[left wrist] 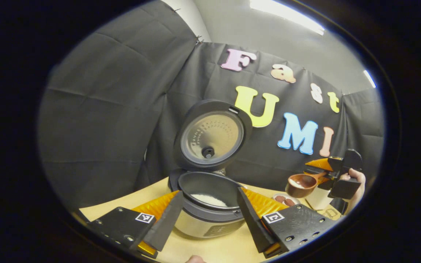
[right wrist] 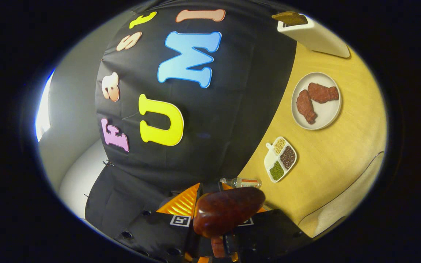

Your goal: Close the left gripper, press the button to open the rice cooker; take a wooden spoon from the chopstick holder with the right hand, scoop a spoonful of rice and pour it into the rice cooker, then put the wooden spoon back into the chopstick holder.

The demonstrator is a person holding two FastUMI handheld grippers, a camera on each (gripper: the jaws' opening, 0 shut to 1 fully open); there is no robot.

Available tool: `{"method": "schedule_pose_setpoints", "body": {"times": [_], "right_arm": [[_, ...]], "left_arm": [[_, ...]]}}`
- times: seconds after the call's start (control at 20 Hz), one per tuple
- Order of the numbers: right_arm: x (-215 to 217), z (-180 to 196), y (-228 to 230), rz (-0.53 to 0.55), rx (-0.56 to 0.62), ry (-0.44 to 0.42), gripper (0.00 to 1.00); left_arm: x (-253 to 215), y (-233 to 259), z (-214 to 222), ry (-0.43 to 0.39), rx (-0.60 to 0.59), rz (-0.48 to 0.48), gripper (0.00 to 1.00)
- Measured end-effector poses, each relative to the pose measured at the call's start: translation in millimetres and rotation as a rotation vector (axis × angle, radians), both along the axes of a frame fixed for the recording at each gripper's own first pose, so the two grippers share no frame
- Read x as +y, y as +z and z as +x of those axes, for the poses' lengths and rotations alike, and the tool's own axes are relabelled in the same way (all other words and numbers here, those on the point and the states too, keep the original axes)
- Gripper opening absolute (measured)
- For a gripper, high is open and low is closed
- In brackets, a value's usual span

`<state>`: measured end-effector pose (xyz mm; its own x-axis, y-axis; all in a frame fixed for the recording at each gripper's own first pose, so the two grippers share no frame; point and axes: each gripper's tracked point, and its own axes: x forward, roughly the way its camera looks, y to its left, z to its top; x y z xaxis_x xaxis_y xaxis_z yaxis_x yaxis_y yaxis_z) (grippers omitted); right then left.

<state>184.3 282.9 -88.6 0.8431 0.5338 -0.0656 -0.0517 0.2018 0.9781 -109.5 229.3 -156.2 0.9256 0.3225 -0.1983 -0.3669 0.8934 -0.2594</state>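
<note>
Left gripper view: right claw (left wrist: 333, 174) holds wooden spoon (left wrist: 301, 184) beside open rice cooker (left wrist: 210, 204)

- This was a recording booth staged as a kitchen: black cloth (left wrist: 108, 109) hung as its wall.
- A wooden bench (right wrist: 334, 160) carried a rice cooker (left wrist: 207, 204), a plate (right wrist: 316, 120) of meat and a divided grain dish (right wrist: 269, 162).

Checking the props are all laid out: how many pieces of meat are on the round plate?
2. One piece lies toward the plate's upper right, the other piece at its left; they touch at one end.
</note>
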Motion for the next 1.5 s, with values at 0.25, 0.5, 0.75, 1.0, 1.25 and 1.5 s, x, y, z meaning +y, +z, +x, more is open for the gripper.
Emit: {"method": "schedule_pose_setpoints", "body": {"times": [0.25, 0.5, 0.75, 1.0, 1.25, 1.5], "right_arm": [[71, 16, 13, -0.063, -0.013, 0.078, 0.24], [134, 32, 12, -0.133, 0.001, 0.127, 0.24], [173, 42, 8, -0.327, -0.079, 0.123, 0.24], [182, 51, 8, -0.589, -0.229, 0.098, 0.24], [204, 40, 1, -0.779, -0.335, 0.171, 0.25], [228, 26, 5, -0.914, -0.493, 0.214, 0.25]], "left_arm": [[27, 4, -12, 0.036, 0.001, 0.019, 0.88], [45, 23, -23, 0.054, -0.042, 0.025, 0.88], [60, 29, -35, 0.081, -0.052, 0.041, 0.88], [75, 11, -43, 0.121, -0.037, 0.002, 0.88], [72, 5, -38, 0.11, -0.032, -0.012, 0.88], [67, 7, -33, 0.096, -0.03, 0.006, 0.88]]}}
